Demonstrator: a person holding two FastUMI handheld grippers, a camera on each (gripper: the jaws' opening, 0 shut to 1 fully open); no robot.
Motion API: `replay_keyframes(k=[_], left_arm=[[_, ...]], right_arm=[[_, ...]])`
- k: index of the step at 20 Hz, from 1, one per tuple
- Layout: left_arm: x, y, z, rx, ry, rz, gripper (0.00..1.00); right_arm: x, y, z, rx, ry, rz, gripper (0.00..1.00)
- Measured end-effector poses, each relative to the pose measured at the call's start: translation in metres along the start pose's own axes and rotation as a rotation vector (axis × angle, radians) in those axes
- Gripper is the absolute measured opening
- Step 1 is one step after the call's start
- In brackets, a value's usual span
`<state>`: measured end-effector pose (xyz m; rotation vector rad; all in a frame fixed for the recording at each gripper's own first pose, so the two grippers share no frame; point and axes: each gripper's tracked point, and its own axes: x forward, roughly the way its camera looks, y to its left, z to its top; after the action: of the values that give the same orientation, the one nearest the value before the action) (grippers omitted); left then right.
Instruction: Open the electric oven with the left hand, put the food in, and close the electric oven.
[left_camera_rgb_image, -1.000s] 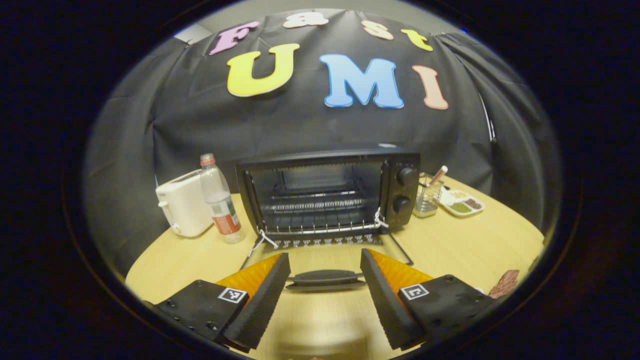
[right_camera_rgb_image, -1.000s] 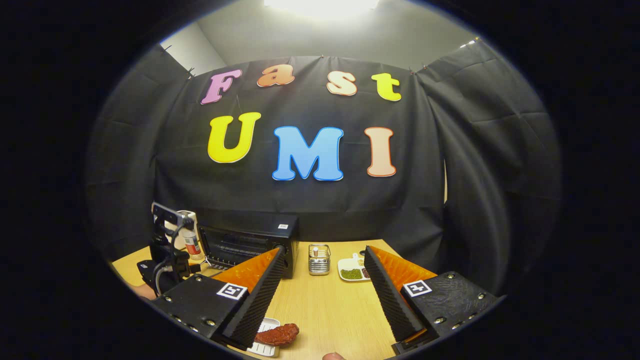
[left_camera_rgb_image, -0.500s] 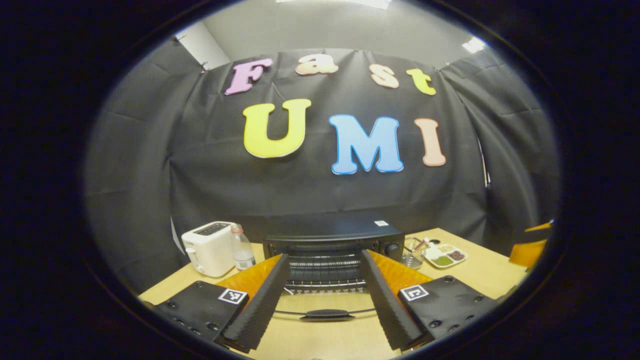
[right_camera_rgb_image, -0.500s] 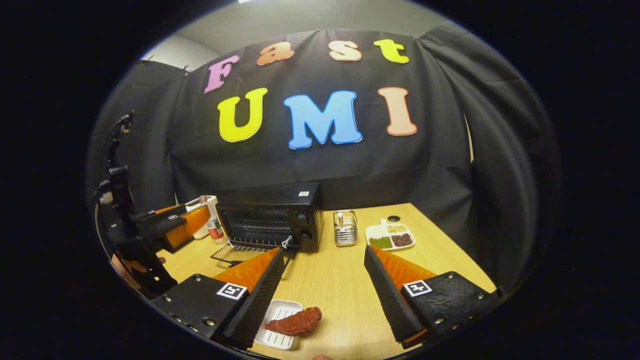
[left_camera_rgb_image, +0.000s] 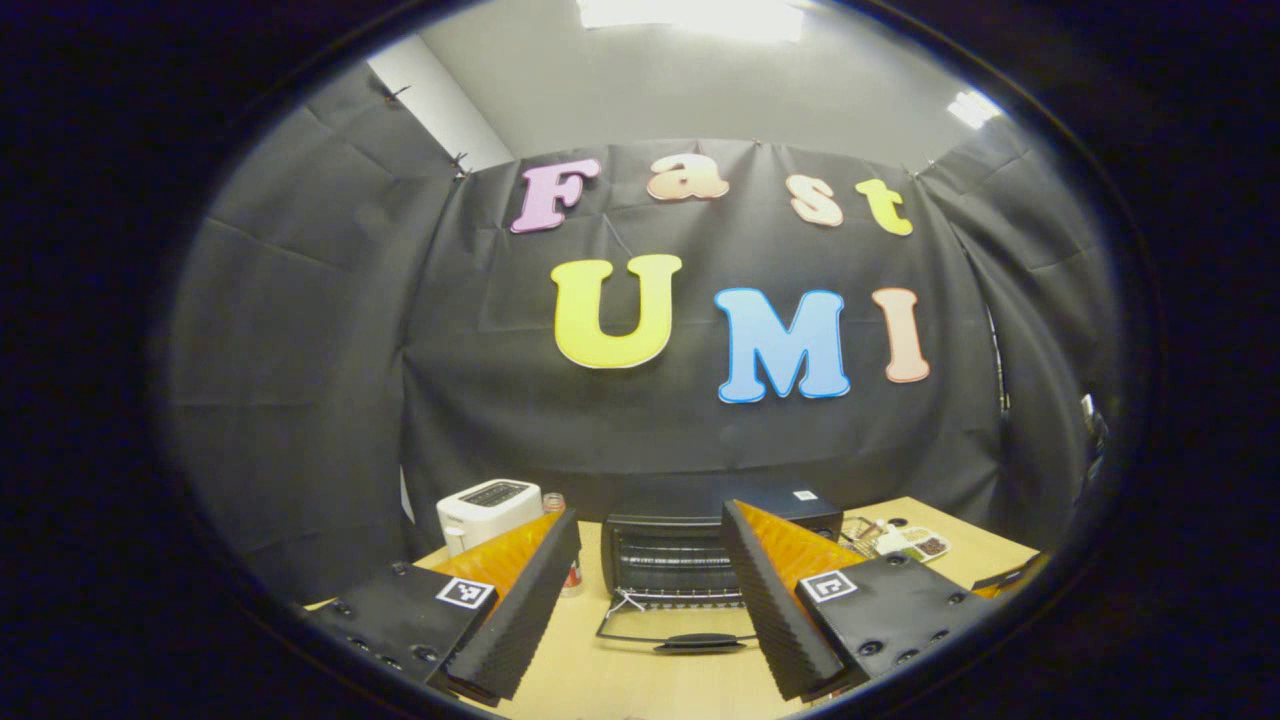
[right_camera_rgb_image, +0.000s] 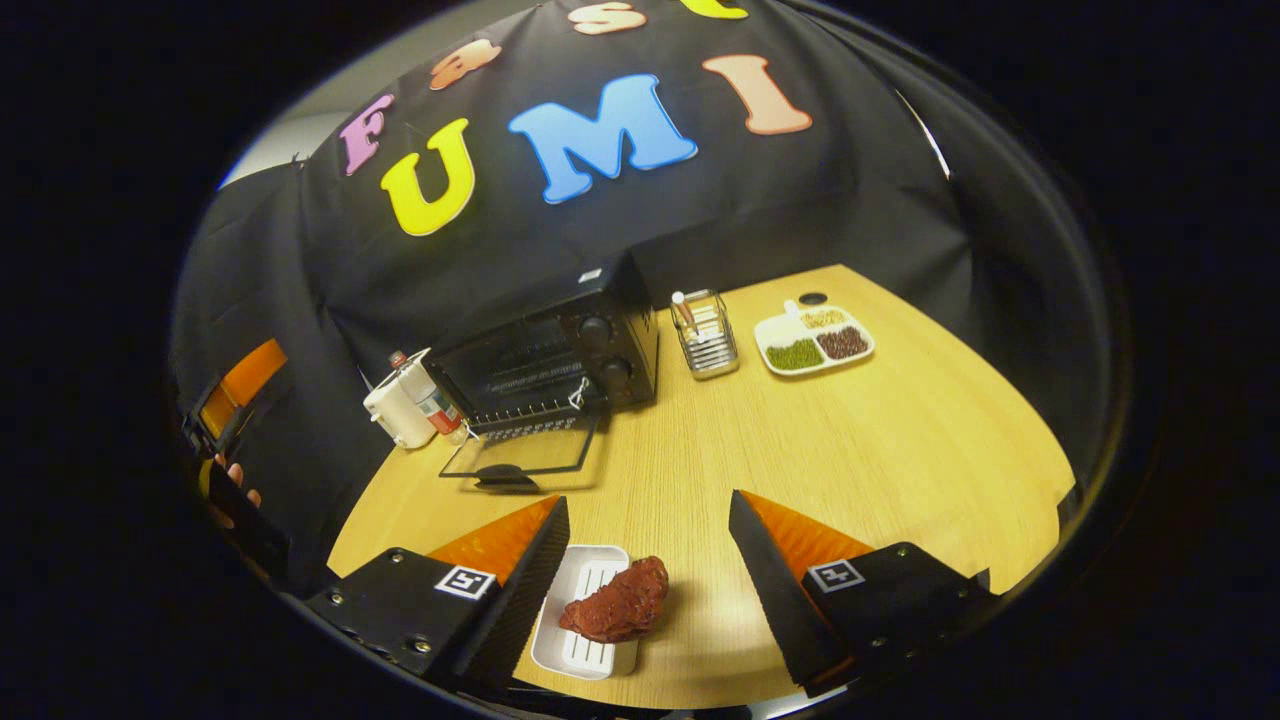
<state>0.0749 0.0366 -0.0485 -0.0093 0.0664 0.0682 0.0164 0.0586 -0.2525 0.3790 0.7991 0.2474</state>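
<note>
Your left tongs (left_camera_rgb_image: 650, 560): released, nothing between the pads, held up off the bench (left_camera_rgb_image: 640, 680), pointing at the oven.
Your right tongs (right_camera_rgb_image: 645, 545): released too, hovering low over the food, not touching it.
Electric oven (right_camera_rgb_image: 560, 355): black, at back of bench, door (right_camera_rgb_image: 520, 458) dropped flat w/ handle toward you, rack visible inside in left gripper view (left_camera_rgb_image: 690, 560).
Food (right_camera_rgb_image: 618, 605): dark red piece, lying half on small white ribbed dish (right_camera_rgb_image: 580, 630), half over its right edge; near front edge of bench, well apart from oven.
Misc.: white toaster (right_camera_rgb_image: 395, 410) & bottle (right_camera_rgb_image: 425, 400) just left of oven; wire holder (right_camera_rgb_image: 705, 335) just right of it; divided plate w/ beans (right_camera_rgb_image: 815, 340) further right.
</note>
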Motion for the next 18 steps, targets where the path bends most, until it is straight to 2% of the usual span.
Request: replay_keyframes(k=[9,11,12,13,14,16,18], left_arm=[[-0.007,0.031,0.003,-0.012,-0.004,0.077,1.0],[-0.01,0.032,0.001,-0.011,-0.004,0.079,1.0],[-0.01,0.032,0.001,-0.012,-0.001,0.082,1.0],[-0.01,0.032,-0.001,-0.013,0.002,0.083,1.0],[-0.011,0.032,-0.003,-0.015,0.005,0.086,1.0],[-0.009,0.032,-0.004,-0.014,0.009,0.087,1.0],[-0.007,0.032,-0.005,-0.011,0.01,0.087,1.0]], right_arm=[[0.021,0.003,-0.06,0.292,0.287,0.097,0.96],[0.02,0.005,-0.072,0.357,0.335,0.113,0.87],[0.019,0.004,-0.075,0.395,0.352,0.115,0.59],[0.019,0.006,-0.077,0.432,0.373,0.133,0.58],[0.018,0.012,-0.078,0.466,0.392,0.16,0.52],[0.017,0.021,-0.08,0.489,0.412,0.208,0.52],[0.022,0.021,-0.083,0.466,0.414,0.209,0.52]])
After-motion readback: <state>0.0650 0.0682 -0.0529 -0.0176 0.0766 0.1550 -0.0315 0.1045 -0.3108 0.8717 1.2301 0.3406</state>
